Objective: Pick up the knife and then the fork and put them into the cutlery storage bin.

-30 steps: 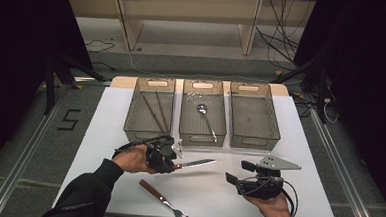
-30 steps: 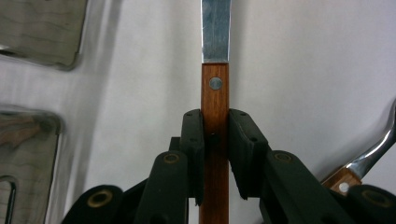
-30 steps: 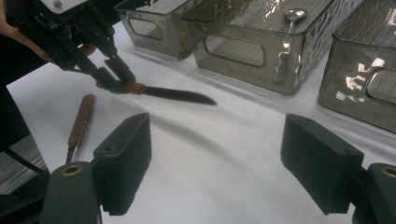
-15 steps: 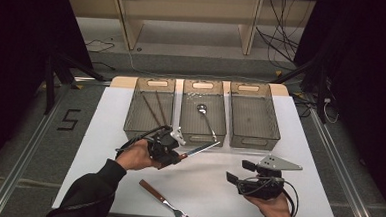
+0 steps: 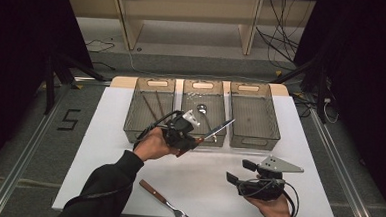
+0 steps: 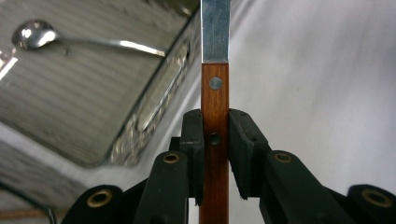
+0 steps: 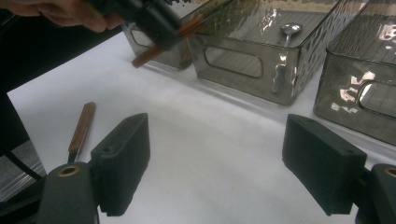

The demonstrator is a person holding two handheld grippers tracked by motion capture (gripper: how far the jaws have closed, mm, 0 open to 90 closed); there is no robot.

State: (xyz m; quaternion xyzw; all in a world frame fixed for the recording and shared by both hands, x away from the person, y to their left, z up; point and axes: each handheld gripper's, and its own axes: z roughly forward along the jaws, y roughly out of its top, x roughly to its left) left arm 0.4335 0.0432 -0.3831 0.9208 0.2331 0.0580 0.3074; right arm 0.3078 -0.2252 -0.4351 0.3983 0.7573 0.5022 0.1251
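A knife point(image 5: 215, 132) with a brown wooden handle and a steel blade is clamped by its handle in my left gripper point(image 5: 188, 138), which is shut on it. The blade points up and right, over the front edge of the middle bin point(image 5: 203, 84). In the left gripper view the knife point(image 6: 215, 88) stands straight up between the two jaws of that gripper point(image 6: 215, 128). My right gripper point(image 5: 239, 172) rests low near the front right of the table and is open. From its own camera, this gripper point(image 7: 219, 158) has only white table between its pads.
Three smoky clear bins stand in a row at the back: the left bin point(image 5: 131, 129) holds brown sticks, the middle one a spoon point(image 5: 203, 110), and the right bin point(image 5: 254, 141) looks bare. A wooden-handled fork point(image 5: 163, 201) lies near the front edge.
My left gripper has lifted the knife off the table and carried it back toward the bins, its blade now tilted up over the middle bin's front. The right gripper has stayed put.
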